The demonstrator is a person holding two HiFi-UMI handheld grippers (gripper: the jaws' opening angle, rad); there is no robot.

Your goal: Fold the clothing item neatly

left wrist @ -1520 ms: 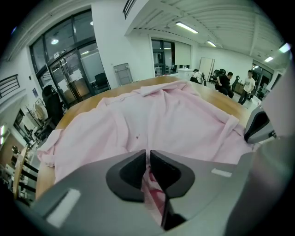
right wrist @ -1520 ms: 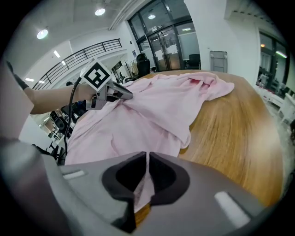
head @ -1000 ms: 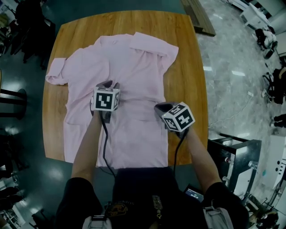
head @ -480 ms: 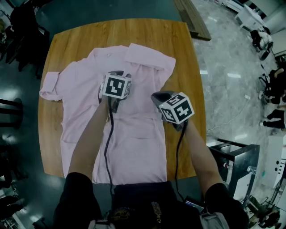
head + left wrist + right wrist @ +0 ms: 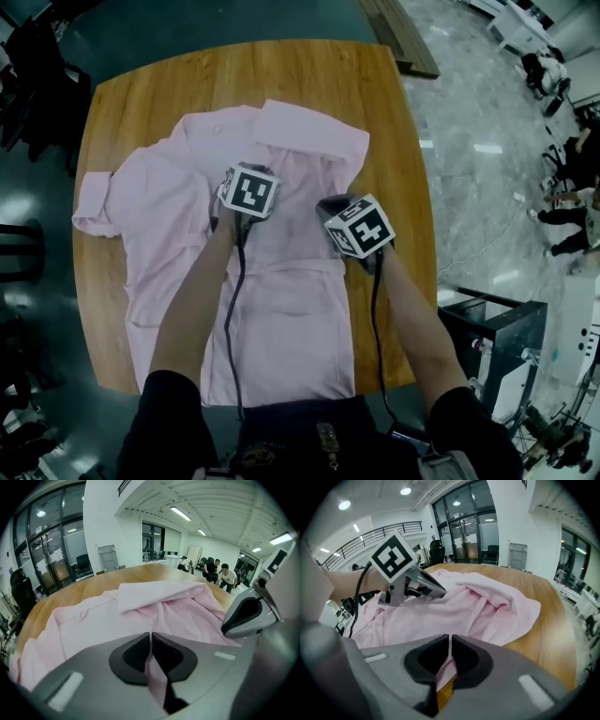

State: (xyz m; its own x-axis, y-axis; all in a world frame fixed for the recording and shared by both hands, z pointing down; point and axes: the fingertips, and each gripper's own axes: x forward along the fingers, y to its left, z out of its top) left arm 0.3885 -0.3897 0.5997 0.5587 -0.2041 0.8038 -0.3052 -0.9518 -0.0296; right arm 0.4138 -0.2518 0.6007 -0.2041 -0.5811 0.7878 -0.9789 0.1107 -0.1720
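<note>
Midway up the shirt (image 5: 281, 309), left gripper (image 5: 151, 635) has just clamped its cloth — right gripper (image 5: 450, 638) pinches alongside

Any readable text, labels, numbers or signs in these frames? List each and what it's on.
No readable text anywhere.
Left cube, right cube: black-and-white square marker patterns only, no letters.
Sheets on the glass doors: too small and blurred to read.
Shirt: no print or label visible.
</note>
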